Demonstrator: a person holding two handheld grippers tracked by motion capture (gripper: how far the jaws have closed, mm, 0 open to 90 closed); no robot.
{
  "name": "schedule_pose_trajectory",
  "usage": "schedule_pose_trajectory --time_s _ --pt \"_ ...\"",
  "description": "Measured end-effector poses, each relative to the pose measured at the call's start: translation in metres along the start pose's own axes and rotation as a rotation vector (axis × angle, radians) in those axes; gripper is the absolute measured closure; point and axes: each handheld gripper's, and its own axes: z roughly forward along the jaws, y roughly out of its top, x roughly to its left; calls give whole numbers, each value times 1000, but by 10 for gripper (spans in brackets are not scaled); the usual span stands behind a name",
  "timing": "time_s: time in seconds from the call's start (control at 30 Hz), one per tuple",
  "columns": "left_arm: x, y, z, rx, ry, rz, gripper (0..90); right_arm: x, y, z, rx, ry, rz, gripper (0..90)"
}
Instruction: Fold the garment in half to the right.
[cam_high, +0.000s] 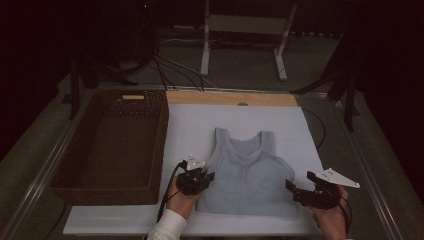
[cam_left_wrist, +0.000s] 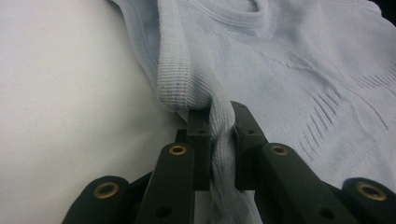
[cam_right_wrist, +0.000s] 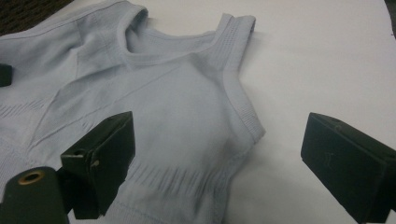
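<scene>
Pale-blue knit, ribbed at the edges: that's the tank top (cam_high: 246, 170), lying flat on the white board (cam_high: 190, 122), straps pointing away from the person, hem near the front edge. Just left of it stands the dark wicker basket (cam_high: 112, 145).

Left gripper (cam_high: 196, 179) sits at the garment's left side edge, and in the left gripper view the jaws are pressed together on a bunched fold of that ribbed side seam (cam_left_wrist: 219, 140). Fabric is squeezed between the pads, so the pinch looks good.

Right gripper (cam_high: 312, 192) hangs just off the top's right side, low near the hem. Its jaws stand wide apart; in the right gripper view the armhole edge (cam_right_wrist: 243, 116) lies ahead between them, nothing touched.

So the step in hand reads as taking hold of both sides, one side secured, the other not yet. Next move, as I judge it: the right gripper needs to come down onto the right edge, get one jaw under the cloth, and close at a height matching the left. An uneven grab would likely skew the top when it is lifted or folded.
</scene>
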Motion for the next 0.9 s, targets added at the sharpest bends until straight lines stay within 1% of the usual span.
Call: schedule_pose_trajectory --time_s 0.3,0.57,0.7,0.8,0.9 --pt "4 -1 -10 4 -4 3 826 2 1 0 -5 1 -2 96" --pt "10 -1 -19 6 -1 19 827 3 2 1 -8 1 -3 96" --pt "11 -1 -21 1 4 19 827 4 2 2 -6 2 -4 96" --pt "12 2 -26 -5 22 21 832 4 2 1 -10 2 -4 96" --pt "12 5 -28 -8 24 14 833 4 2 1 -10 0 -1 96"
